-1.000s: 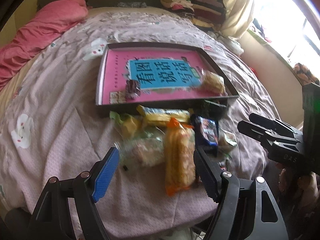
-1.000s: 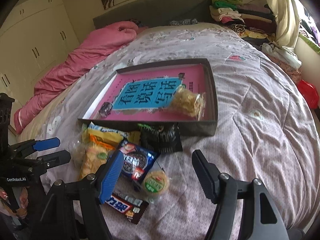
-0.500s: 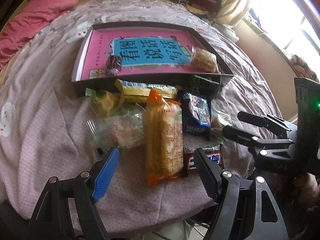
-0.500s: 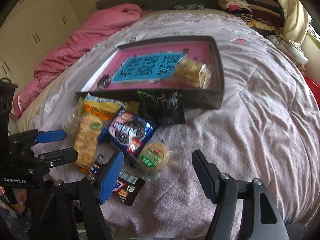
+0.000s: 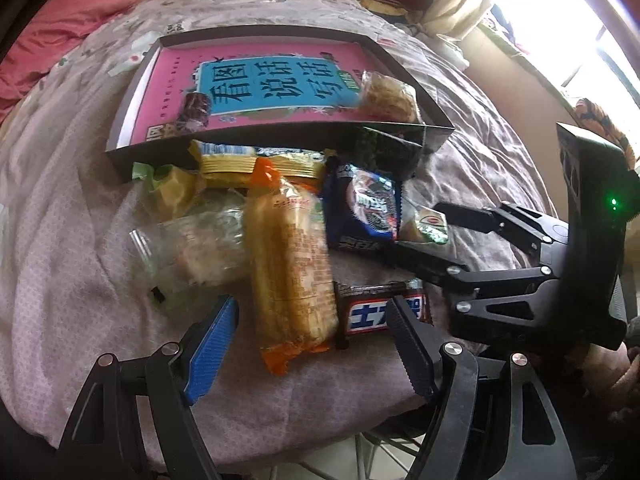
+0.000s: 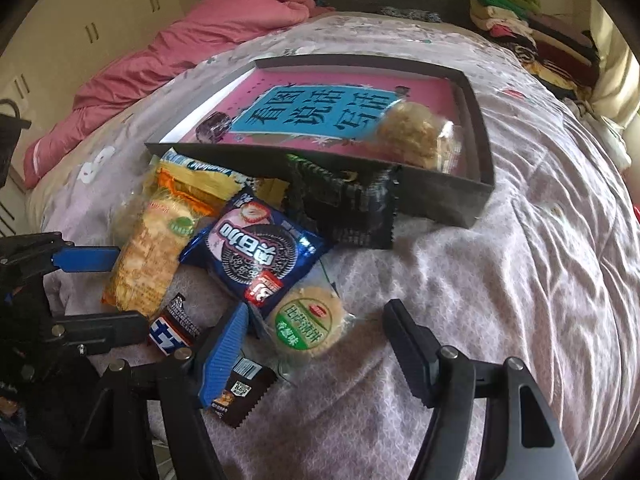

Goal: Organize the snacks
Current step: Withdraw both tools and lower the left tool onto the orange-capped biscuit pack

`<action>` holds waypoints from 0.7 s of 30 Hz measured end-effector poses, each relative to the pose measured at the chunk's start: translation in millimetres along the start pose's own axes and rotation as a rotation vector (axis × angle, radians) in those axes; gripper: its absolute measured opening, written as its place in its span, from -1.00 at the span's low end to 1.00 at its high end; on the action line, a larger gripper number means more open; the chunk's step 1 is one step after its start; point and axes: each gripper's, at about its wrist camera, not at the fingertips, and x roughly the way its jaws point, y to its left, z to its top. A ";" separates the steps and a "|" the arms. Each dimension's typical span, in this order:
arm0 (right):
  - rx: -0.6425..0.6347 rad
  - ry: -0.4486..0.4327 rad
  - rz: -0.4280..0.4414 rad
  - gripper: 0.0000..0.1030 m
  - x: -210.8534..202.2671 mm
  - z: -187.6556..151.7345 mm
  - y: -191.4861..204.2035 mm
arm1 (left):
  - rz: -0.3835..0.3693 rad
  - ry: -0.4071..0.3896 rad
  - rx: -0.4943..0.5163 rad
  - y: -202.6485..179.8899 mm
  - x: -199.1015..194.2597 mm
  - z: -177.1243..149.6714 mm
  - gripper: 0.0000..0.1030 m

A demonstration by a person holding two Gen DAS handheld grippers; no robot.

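Note:
A pile of snacks lies on the bed in front of a dark tray (image 5: 280, 142) (image 6: 478, 132) lined with a pink book. My left gripper (image 5: 312, 308) (image 6: 132, 292) is open, straddling the near end of a long orange cracker pack (image 5: 290, 264) (image 6: 152, 240). My right gripper (image 6: 316, 312) (image 5: 418, 226) has its jaws closing around a round green-labelled biscuit (image 6: 306, 320) (image 5: 426, 224); the pads stand apart from it. Beside them lie a blue cookie pack (image 6: 256, 252) (image 5: 366, 208) and a chocolate bar (image 5: 384, 308) (image 6: 240, 394). The tray holds a wrapped pastry (image 6: 416, 136) and a dark candy (image 6: 214, 128).
A clear bag with a pastry (image 5: 196, 248), a yellow pack (image 5: 256, 164) and a black pack (image 6: 344, 208) sit against the tray's front wall. The bed's edge runs just under both grippers. A pink quilt (image 6: 192, 40) and folded clothes (image 6: 520, 28) lie at the far side.
Both grippers have sunk and tilted down toward the snack pile. The chocolate bar has come into the left wrist view. The right gripper now sits around the round biscuit.

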 end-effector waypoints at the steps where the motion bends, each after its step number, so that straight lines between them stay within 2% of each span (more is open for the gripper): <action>1: -0.008 -0.001 0.008 0.26 0.2 -0.4 0.9 | -0.004 0.002 -0.005 0.0 1.1 1.2 0.48; 7: -0.031 0.003 0.004 0.05 -0.3 -1.8 4.3 | -0.027 0.016 -0.044 4.4 10.7 8.2 0.16; 11: -0.026 0.004 0.003 0.01 -1.8 -2.5 2.0 | -0.038 0.031 -0.061 6.4 19.2 9.4 -0.06; 13: -0.021 -0.001 0.004 -0.25 -3.4 -2.6 0.7 | -0.048 0.029 -0.075 8.1 20.7 12.0 -0.16; 15: -0.010 -0.003 0.014 -0.25 -5.0 -3.1 -2.1 | -0.051 0.030 -0.080 8.3 23.4 14.7 -0.30; 19: 0.004 0.003 0.016 -0.25 -4.7 -4.3 -5.5 | -0.060 0.036 -0.080 7.3 27.1 16.4 -0.43; 21: 0.009 0.004 0.018 -0.21 -4.9 -4.7 -5.8 | -0.053 0.035 -0.082 8.0 27.9 17.5 -0.56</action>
